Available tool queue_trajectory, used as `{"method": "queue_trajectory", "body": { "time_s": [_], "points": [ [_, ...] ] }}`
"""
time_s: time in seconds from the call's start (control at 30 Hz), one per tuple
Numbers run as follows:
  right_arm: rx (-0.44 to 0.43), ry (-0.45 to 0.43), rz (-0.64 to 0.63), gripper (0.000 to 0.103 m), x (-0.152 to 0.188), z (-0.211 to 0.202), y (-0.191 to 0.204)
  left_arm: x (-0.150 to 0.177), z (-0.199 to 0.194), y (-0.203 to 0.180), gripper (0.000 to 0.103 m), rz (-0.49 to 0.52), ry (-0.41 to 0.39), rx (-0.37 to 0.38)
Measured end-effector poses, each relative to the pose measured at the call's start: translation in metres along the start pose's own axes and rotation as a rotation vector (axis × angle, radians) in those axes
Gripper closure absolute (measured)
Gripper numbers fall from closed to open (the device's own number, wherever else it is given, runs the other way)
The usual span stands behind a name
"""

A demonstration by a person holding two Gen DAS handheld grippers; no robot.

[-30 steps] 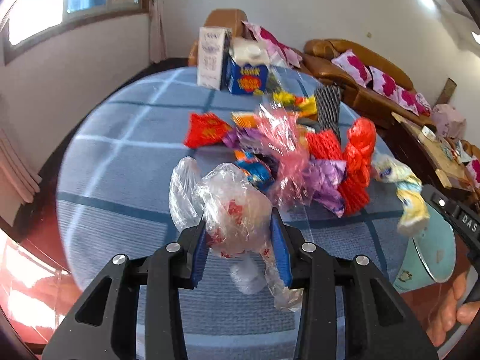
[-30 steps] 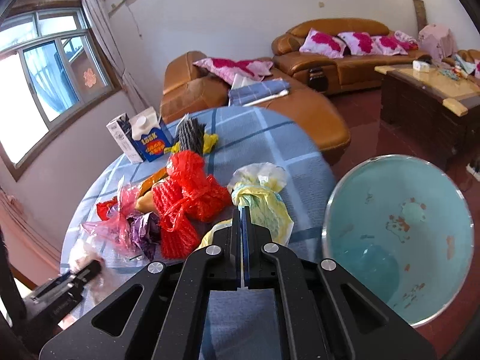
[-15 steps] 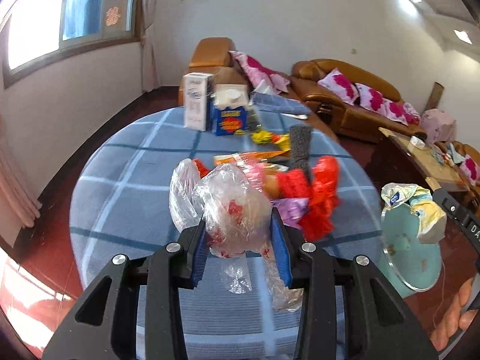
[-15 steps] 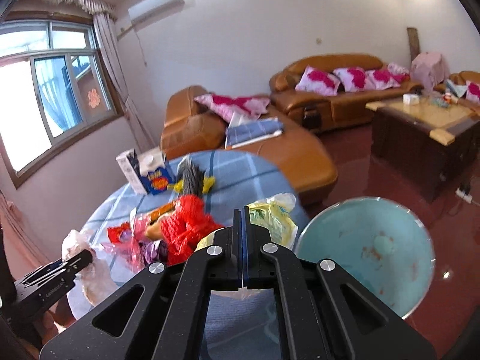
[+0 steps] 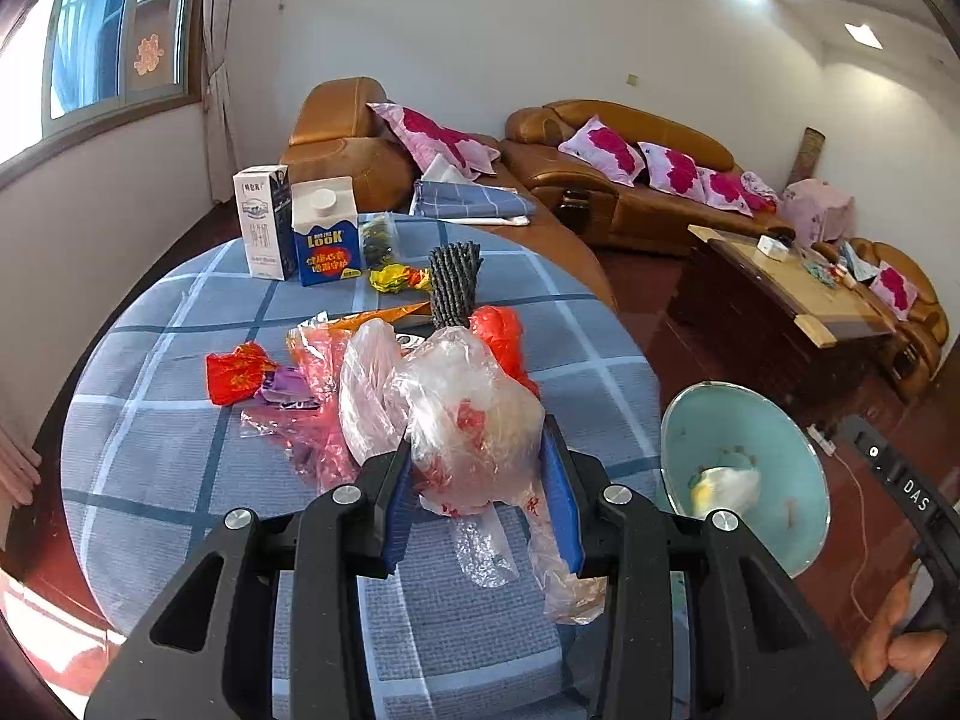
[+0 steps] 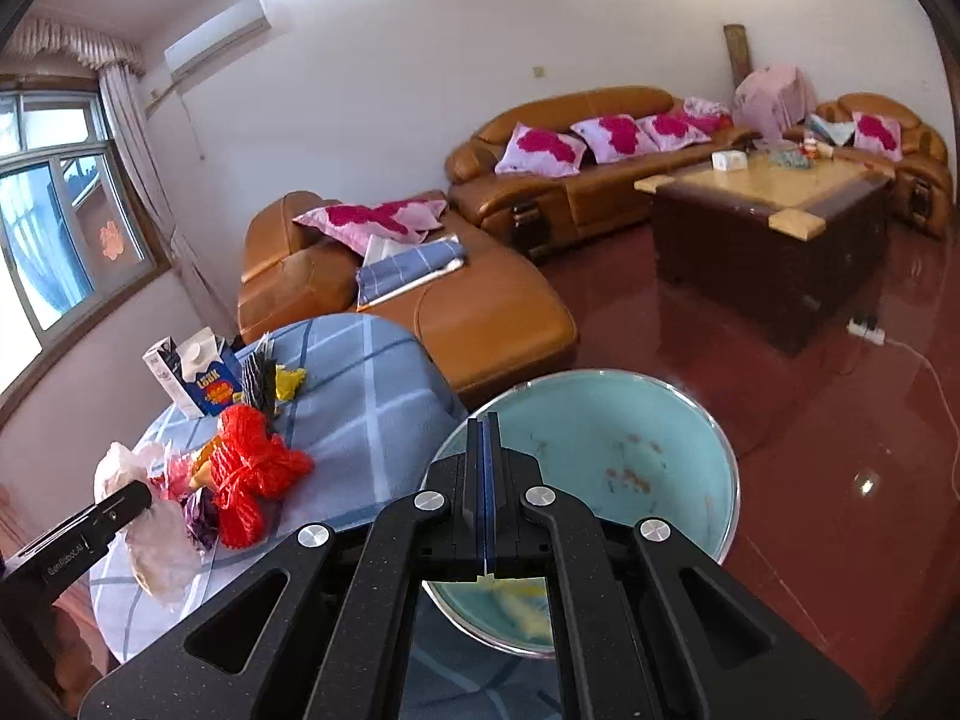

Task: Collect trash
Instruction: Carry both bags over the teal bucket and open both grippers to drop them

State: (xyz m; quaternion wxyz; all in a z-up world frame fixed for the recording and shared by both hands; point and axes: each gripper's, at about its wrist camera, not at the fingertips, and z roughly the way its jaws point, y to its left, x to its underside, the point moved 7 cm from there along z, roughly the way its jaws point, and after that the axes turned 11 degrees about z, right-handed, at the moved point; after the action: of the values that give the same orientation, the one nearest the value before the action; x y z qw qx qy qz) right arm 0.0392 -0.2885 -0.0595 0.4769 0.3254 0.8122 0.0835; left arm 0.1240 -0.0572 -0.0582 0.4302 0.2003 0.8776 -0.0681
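My left gripper (image 5: 477,450) is shut on a crumpled clear plastic bag (image 5: 468,420) with red print, held above the round blue checked table (image 5: 150,432). My right gripper (image 6: 485,438) is shut with nothing between its jaws, over the turquoise bin (image 6: 630,450) beside the table. A yellow-white bag (image 5: 723,483) lies inside the bin (image 5: 780,480); a strip of it shows under the right gripper (image 6: 516,594). Loose wrappers lie on the table: a red net bag (image 6: 252,468), a red wrapper (image 5: 234,372), pink film (image 5: 312,372), a dark ribbed sleeve (image 5: 453,282).
Two milk cartons (image 5: 300,234) stand at the table's far side. An orange sofa (image 6: 420,300) is behind the table, a long sofa (image 6: 600,168) by the wall, a wooden coffee table (image 6: 774,228) to the right. The floor is red.
Both grippers rose and drew back from the table. The yellow-white bag left my right gripper and now lies in the bin. My left gripper kept its bag.
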Motion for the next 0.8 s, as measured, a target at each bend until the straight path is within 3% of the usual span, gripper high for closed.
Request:
{"method": "queue_trajectory", "body": {
  "time_s": [0.13,0.33,0.5,0.8],
  "points": [
    [0.017,0.013,0.014,0.102,0.004,0.006,-0.003,0.004,0.004,0.002,0.065,-0.006,0.017,-0.001],
    [0.064,-0.024,0.039,0.102,-0.006,0.001,-0.018,-0.004,0.008,-0.026,0.065,0.064,0.012,0.046],
    [0.140,-0.101,0.035,0.101,-0.025,-0.011,-0.041,-0.017,0.018,-0.074,0.065,0.150,0.002,0.122],
    [0.202,-0.137,0.062,0.101,-0.037,-0.015,-0.072,-0.016,0.055,-0.168,0.065,0.283,0.054,0.226]
  ]
}}
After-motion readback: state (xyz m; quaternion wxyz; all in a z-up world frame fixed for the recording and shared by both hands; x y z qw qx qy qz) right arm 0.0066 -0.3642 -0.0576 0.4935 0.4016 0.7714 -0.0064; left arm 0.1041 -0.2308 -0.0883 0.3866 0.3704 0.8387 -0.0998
